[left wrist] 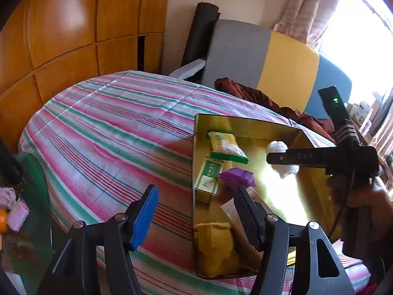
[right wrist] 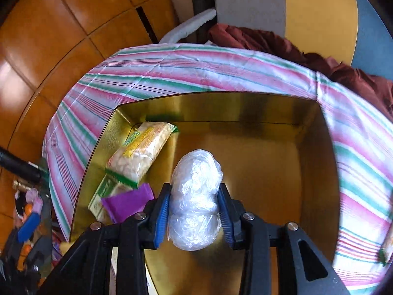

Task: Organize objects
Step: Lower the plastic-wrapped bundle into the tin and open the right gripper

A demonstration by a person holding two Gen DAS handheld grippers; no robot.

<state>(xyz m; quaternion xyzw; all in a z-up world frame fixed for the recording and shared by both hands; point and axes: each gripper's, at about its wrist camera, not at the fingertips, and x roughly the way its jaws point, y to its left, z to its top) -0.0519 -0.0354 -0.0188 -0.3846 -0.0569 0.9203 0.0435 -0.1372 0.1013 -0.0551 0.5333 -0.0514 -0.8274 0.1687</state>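
Observation:
A gold metal box (left wrist: 248, 123) (right wrist: 221, 105) stands open on the striped tablecloth. My right gripper (right wrist: 194, 209) is shut on a clear plastic-wrapped bundle (right wrist: 195, 201) and holds it over the box floor; the bundle also shows in the left wrist view (left wrist: 276, 147). Inside at the left lie a snack packet (right wrist: 140, 154) (left wrist: 226, 145), a green carton (left wrist: 208, 179) and a purple wrapper (right wrist: 127, 204) (left wrist: 237, 175). My left gripper (left wrist: 199, 211) is open and empty, straddling the box's near left wall.
A tube (left wrist: 231, 211) and a yellow pack (left wrist: 213, 243) lie at the box's near end. The striped tablecloth (left wrist: 110, 127) spreads to the left. A maroon cloth (left wrist: 258, 98) and cushions (left wrist: 287, 68) sit behind. Small items (left wrist: 17, 213) lie on a glass shelf at left.

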